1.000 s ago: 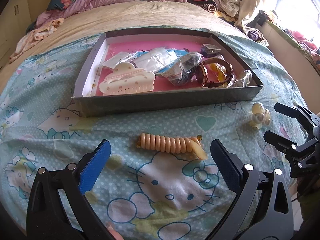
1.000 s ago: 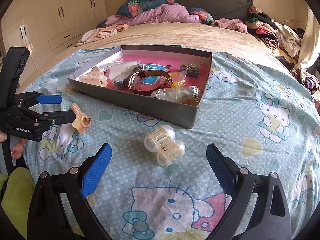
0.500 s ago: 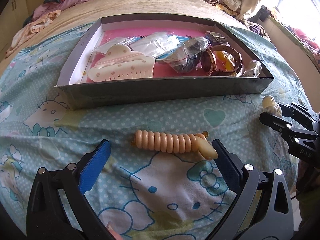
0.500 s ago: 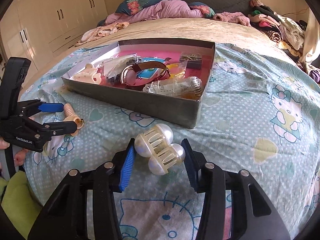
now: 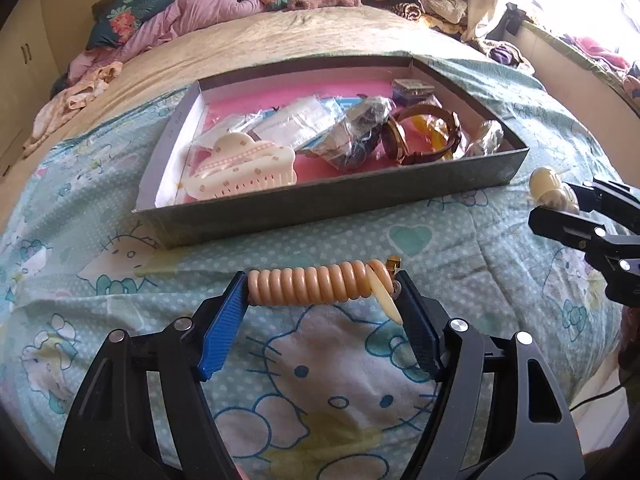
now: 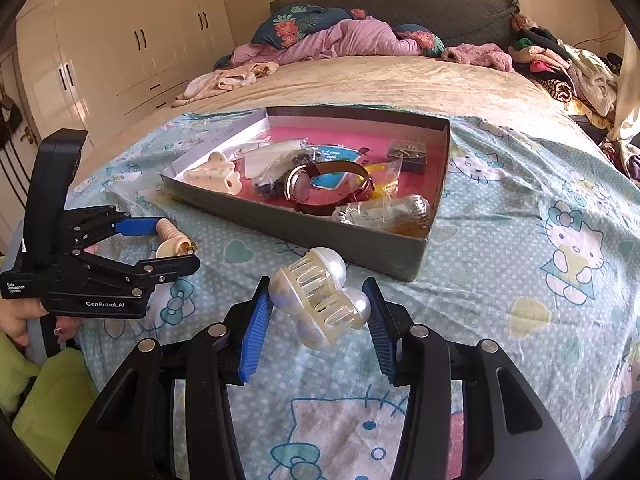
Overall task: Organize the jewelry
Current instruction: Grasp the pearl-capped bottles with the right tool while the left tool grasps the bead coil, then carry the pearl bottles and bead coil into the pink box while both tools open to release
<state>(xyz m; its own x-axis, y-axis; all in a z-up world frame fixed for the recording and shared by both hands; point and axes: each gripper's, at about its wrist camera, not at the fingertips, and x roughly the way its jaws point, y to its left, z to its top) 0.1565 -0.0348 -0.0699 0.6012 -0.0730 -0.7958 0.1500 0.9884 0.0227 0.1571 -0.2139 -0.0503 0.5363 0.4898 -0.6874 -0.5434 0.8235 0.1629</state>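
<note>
The left gripper [image 5: 320, 312] is seen with its jaws closing around a peach spiral hair tie [image 5: 320, 286]. The coil lies crosswise between the blue pads, one end against the left pad [image 5: 224, 324] and the other end, with its pale tail and small gold clasp, against the right pad. Contact at both ends is observed, so the tie is taken as gripped along its length. The tie is found at the fingertips, just above the patterned bedsheet [image 5: 320, 380]; whether it is lifted clear of the cloth cannot be told.

The right gripper [image 6: 318, 312] is observed partly closed on a pearl claw clip [image 6: 320, 296]. The clip's two rounded shells are pressed by the blue pads, one on each side, and its translucent teeth are turned toward the camera. The clip is held at the tips of the jaws, and appears raised off the sheet.

Ahead of both sets of jaws, a shallow grey box [image 6: 360, 246] with a pink floor is noted on the bed. Inside it are recorded a cream claw clip [image 5: 240, 168], a brown-strapped watch [image 6: 328, 184], and several clear packets [image 5: 304, 120]. The box's near wall stands just beyond the pearl claw clip and near the hair tie.

A hand [image 6: 18, 320] is seen on the left gripper's handle.
</note>
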